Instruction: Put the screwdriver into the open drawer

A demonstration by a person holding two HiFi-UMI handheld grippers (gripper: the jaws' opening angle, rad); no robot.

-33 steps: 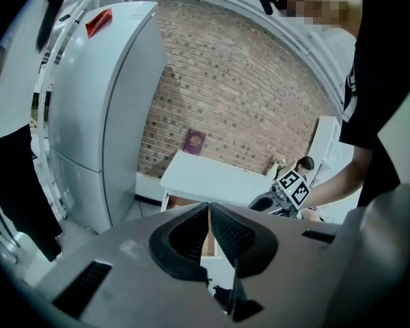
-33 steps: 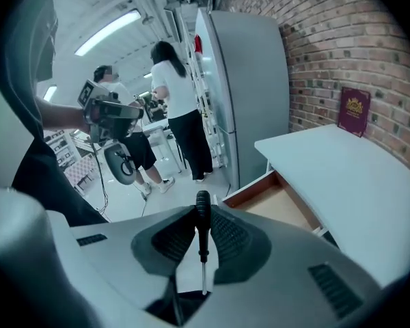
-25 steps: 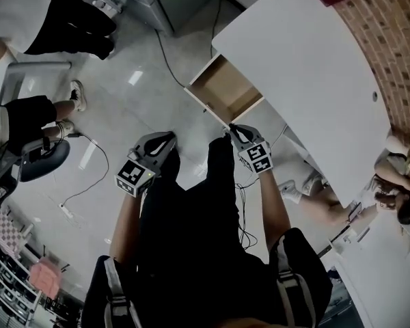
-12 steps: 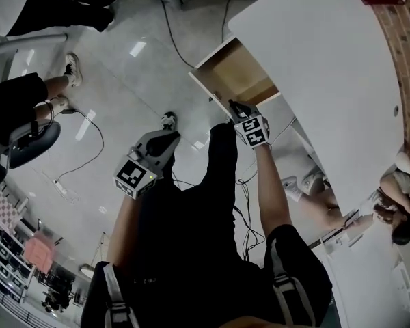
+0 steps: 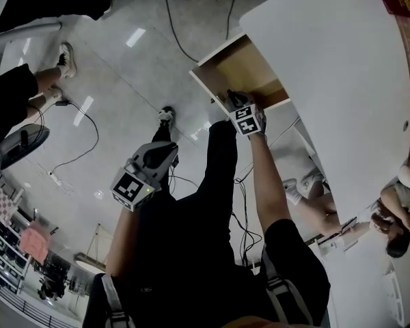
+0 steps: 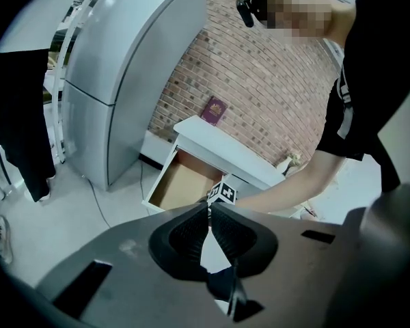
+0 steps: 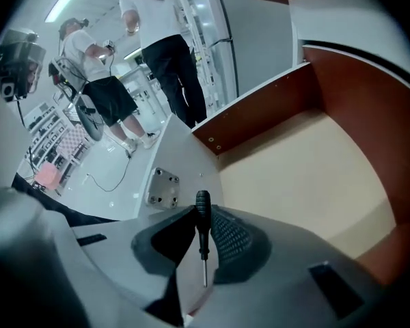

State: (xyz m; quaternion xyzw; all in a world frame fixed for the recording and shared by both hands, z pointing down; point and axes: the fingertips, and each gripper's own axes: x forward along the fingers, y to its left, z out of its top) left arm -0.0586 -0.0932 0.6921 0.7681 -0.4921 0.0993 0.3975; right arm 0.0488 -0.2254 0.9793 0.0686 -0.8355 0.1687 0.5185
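A small screwdriver with a black handle and thin metal shaft (image 7: 203, 219) is pinched between the pads of the right gripper (image 7: 202, 217), handle pointing away from the camera. In the head view the right gripper (image 5: 232, 98) hangs over the front edge of the open drawer with a tan wooden bottom (image 5: 249, 70), so the tool is held above the drawer's front corner, not lying inside it. The drawer (image 7: 307, 176) has reddish-brown side walls and a white front panel. It belongs to a white-topped desk (image 5: 328, 67) set against a red brick wall (image 6: 260, 80), with a dark red booklet (image 6: 214, 110) lying on the top. The left gripper (image 6: 208, 217) is held well apart from the desk, above the glossy pale grey floor (image 5: 123, 67); its tips meet with nothing between them. Black cables (image 5: 75, 156) trail across the floor, and a tall grey cabinet (image 6: 123, 67) stands near the desk.
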